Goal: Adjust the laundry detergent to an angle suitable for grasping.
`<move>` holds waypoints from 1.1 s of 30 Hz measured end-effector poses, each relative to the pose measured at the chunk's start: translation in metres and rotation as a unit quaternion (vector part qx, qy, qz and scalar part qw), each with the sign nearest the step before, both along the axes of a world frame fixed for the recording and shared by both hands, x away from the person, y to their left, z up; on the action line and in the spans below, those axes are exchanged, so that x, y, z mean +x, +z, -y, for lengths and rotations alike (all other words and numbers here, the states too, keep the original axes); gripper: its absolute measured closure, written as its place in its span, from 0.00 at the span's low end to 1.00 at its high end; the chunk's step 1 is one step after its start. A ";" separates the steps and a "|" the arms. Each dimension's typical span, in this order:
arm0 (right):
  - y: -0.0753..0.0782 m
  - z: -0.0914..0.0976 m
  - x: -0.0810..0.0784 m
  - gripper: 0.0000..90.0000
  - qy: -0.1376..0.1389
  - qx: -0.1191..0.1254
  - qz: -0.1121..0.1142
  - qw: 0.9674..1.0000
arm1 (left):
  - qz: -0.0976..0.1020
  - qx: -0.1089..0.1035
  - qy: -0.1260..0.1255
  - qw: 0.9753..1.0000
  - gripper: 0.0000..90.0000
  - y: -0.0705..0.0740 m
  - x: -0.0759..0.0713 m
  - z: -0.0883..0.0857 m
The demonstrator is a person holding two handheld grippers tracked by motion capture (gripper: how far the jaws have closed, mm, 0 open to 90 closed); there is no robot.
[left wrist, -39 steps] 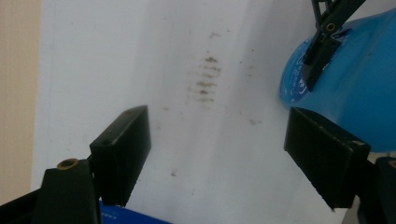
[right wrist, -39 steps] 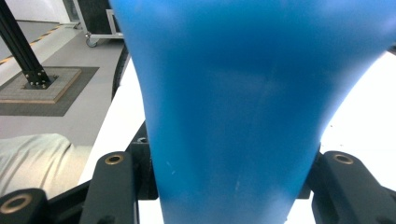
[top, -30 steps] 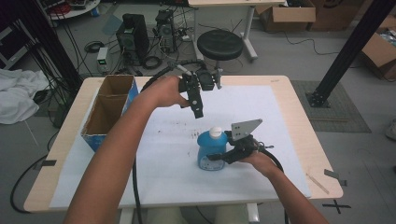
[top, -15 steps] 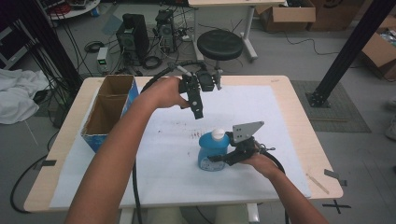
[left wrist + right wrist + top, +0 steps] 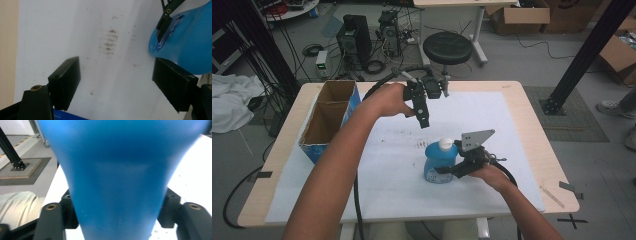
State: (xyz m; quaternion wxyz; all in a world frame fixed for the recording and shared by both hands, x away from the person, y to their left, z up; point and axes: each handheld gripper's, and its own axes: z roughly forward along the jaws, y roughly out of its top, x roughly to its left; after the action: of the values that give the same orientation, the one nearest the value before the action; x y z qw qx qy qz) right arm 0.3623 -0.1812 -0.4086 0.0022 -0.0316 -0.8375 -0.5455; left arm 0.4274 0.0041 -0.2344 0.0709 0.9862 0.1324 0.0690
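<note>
A blue bottle (image 5: pixel 439 160) with a white cap stands upright on the white paper (image 5: pixel 382 190). My right gripper (image 5: pixel 443 170) reaches in from the right, low around its base. In the right gripper view the bottle (image 5: pixel 115 175) sits between the jaws of my right gripper (image 5: pixel 117 210). The jaws have just been opening, and both pads still lie against its sides. My left gripper (image 5: pixel 424 120) hangs open above the paper behind the bottle, pointing down. In the left gripper view my left gripper (image 5: pixel 120 82) holds nothing, and the bottle (image 5: pixel 185 42) shows at upper right.
An open cardboard box (image 5: pixel 329 117) with a blue outside stands at the table's left edge. Brown smudges (image 5: pixel 108 42) mark the paper. Bare wood (image 5: pixel 542 150) borders the paper on the right. A stool (image 5: pixel 447 47) and cables lie beyond the far edge.
Neither hand has shifted. The bottle stands in the same spot by the right gripper.
</note>
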 end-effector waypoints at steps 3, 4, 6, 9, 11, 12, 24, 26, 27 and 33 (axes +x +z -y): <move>0.000 0.001 0.000 0.35 -0.005 0.003 -0.001 1.000 | 0.000 -0.001 0.000 1.000 0.26 0.000 0.001 -0.001; 0.000 0.001 0.000 0.34 -0.007 0.003 -0.003 1.000 | 0.001 -0.001 0.000 1.000 0.26 0.000 0.001 -0.001; 0.000 0.001 0.000 0.33 -0.008 0.004 -0.005 1.000 | 0.000 0.000 0.001 1.000 0.26 0.000 0.001 -0.001; 0.000 0.002 0.001 0.32 -0.010 0.004 -0.006 1.000 | 0.000 -0.002 0.002 1.000 0.26 -0.001 0.001 -0.002; 0.000 0.002 0.001 0.31 -0.011 0.005 -0.008 1.000 | -0.001 -0.002 0.003 1.000 0.26 -0.001 0.002 -0.002; 0.000 0.003 0.001 0.30 -0.011 0.005 -0.008 1.000 | -0.001 -0.002 0.003 1.000 0.26 -0.001 0.002 -0.002; 0.002 0.011 0.000 0.25 -0.023 0.008 -0.013 1.000 | -0.001 0.000 0.005 1.000 0.26 -0.002 0.004 -0.002; 0.001 0.013 0.000 0.24 -0.024 0.008 -0.014 1.000 | -0.001 -0.002 0.005 1.000 0.26 -0.001 0.004 -0.002; 0.001 0.013 0.000 0.23 -0.027 0.008 -0.015 1.000 | -0.001 -0.002 0.005 1.000 0.26 -0.001 0.004 -0.002; 0.002 0.016 -0.001 0.21 -0.031 0.009 -0.014 0.999 | -0.001 -0.002 0.008 1.000 0.26 -0.002 0.004 -0.002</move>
State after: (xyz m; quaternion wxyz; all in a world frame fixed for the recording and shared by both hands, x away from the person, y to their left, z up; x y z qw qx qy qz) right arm 0.3610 -0.1973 -0.4067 -0.0030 -0.0653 -0.8309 -0.5526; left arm 0.4312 0.0059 -0.2366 0.0723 0.9851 0.1402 0.0679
